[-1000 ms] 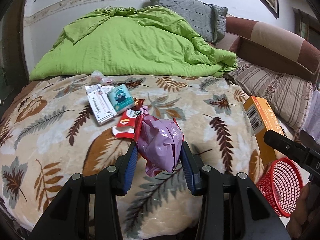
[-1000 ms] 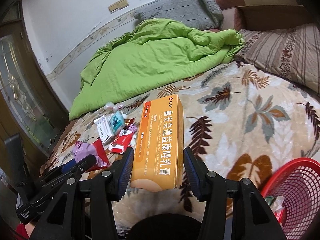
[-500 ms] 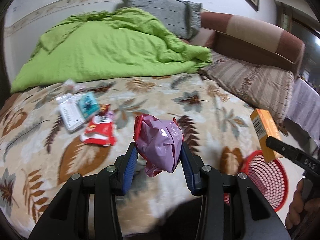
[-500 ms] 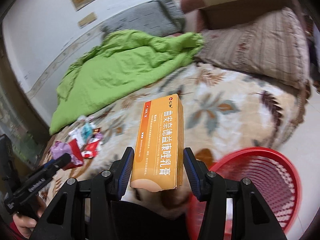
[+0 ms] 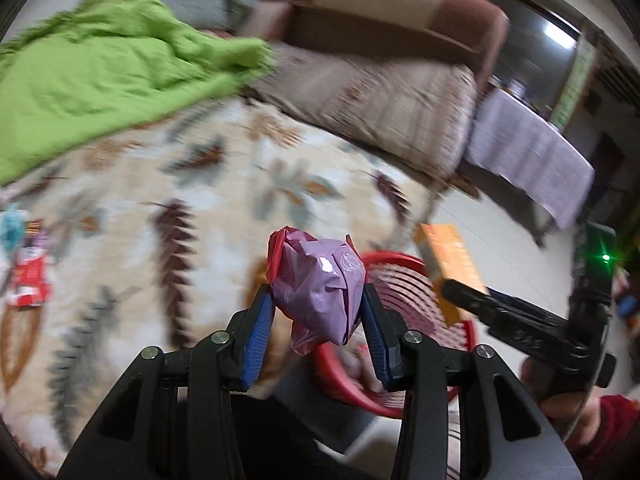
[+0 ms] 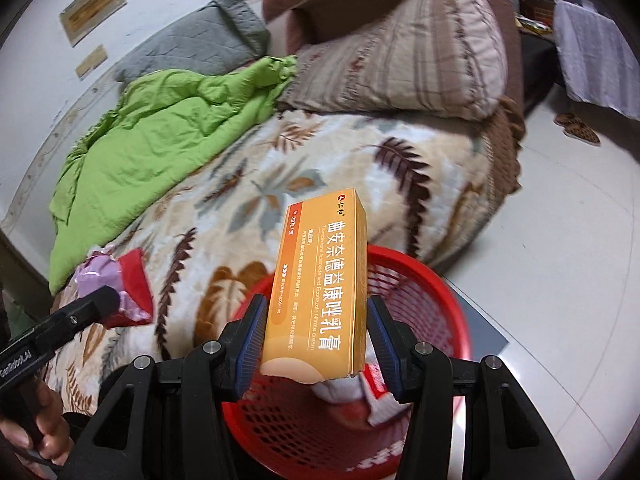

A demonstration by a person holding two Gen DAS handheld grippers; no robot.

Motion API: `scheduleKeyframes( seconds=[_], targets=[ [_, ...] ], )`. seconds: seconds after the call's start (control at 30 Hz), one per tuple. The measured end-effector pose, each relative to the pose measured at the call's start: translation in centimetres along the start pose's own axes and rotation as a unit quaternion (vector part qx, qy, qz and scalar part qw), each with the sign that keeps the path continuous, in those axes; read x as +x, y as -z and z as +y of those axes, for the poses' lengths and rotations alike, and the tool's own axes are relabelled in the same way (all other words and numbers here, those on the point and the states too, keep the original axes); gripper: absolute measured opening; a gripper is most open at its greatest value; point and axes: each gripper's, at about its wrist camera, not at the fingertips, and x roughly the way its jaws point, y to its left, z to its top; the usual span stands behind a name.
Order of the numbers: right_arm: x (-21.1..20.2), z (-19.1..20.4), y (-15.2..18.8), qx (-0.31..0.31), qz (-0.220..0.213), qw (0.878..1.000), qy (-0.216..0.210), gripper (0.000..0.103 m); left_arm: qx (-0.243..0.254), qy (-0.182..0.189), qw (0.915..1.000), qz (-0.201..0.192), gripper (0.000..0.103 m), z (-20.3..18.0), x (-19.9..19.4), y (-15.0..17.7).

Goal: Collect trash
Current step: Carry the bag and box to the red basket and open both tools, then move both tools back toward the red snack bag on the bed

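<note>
Holding a crumpled purple wrapper [image 5: 320, 288] between its blue pads, the left gripper [image 5: 319, 322] hangs just past the foot edge of the bed, with the red basket [image 5: 460, 332] showing behind the wrapper. The right gripper [image 6: 316, 338] is closed on an orange box [image 6: 320, 292], upright between its fingers, and the box sits over the mouth of that same basket [image 6: 432, 284], which stands on the pale tiled floor [image 6: 560, 280] tight against the side of the bed. Some white and red scraps [image 6: 360, 388] already lie inside it. On the leaf-patterned blanket [image 6: 360, 168] the middle is bare; more litter [image 5: 28, 280] lies far off at its left edge, though that view is too smeared to say what it is. A green quilt [image 6: 160, 132] is heaped at the wall side and a striped pillow [image 6: 400, 52] at the head. Beyond the basket the floor lies open toward a cloth-covered table [image 5: 532, 152].
</note>
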Motion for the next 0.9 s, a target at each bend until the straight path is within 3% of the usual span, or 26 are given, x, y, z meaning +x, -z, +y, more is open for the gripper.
scheduleKeyframes(
  seconds=[0.1, 0.3, 0.43, 0.5, 0.77, 0.9],
  targets=[
    [-0.4, -1.1, 0.4, 0.010, 0.000, 1.000, 0.007, 0.055, 0.007, 0.029, 0.9992, 0.026, 0.041, -1.7, 1.6, 0.2],
    [-0.7, -2.3, 0.8, 0.023, 0.002, 1.000, 0.010, 0.057, 0.025, 0.045, 0.9977, 0.043, 0.041, -3.7, 3.1, 0.2],
    [-0.4, -2.4, 1.0, 0.028, 0.008, 1.000, 0.008, 0.061, 0.026, 0.050, 0.9970, 0.053, 0.057, -4.0, 4.0, 0.0],
    [-0.2, -2.4, 0.9, 0.028, 0.011, 0.999, 0.011, 0.061, 0.024, 0.052, 0.9969, 0.054, 0.058, -3.8, 4.1, 0.0],
    [-0.2, -1.0, 0.2, 0.014, 0.005, 1.000, 0.008, 0.061, 0.001, 0.032, 0.9992, 0.026, 0.068, -1.3, 1.9, -0.3],
    [0.6, 1.1, 0.0, -0.006, 0.012, 1.000, -0.011, 0.061, -0.014, 0.004, 0.9999, 0.005, 0.069, 1.1, 0.0, -0.1]
  ],
)
